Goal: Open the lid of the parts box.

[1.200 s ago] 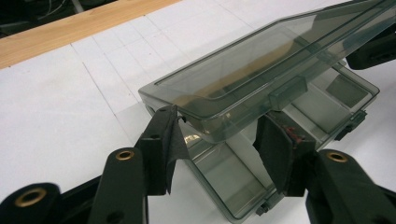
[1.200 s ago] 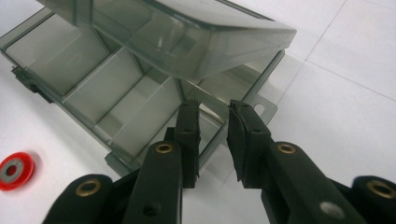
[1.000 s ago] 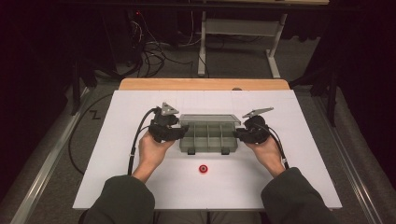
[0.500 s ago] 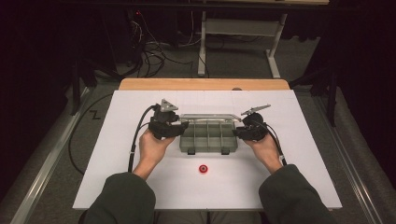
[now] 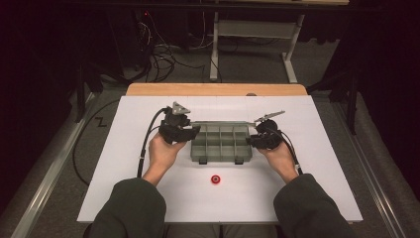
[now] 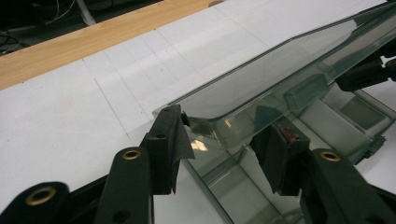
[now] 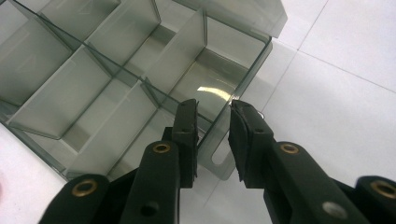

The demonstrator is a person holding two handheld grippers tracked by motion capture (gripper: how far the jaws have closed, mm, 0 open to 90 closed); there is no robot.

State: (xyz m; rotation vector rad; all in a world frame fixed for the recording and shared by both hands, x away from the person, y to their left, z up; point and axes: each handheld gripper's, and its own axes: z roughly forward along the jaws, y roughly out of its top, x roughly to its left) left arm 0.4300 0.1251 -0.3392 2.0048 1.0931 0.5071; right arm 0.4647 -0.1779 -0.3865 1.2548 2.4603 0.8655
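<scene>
White sheet [image 5: 124,163] covers the table, with a bare wooden strip [image 5: 213,89] along its far edge. Beyond is a dark room with grey floor, tangled cables [image 5: 158,57] and a metal stand [image 5: 252,34]. Clear compartment box [image 5: 220,144] sits mid-sheet, lid half raised. Left gripper [image 5: 190,133]: jaws straddle the lid's corner and have just been closing. Right gripper [image 5: 252,141]: jaws straddle the box's end wall, pads not pressing. Red round piece [image 5: 215,179] lies nearer the person.
</scene>
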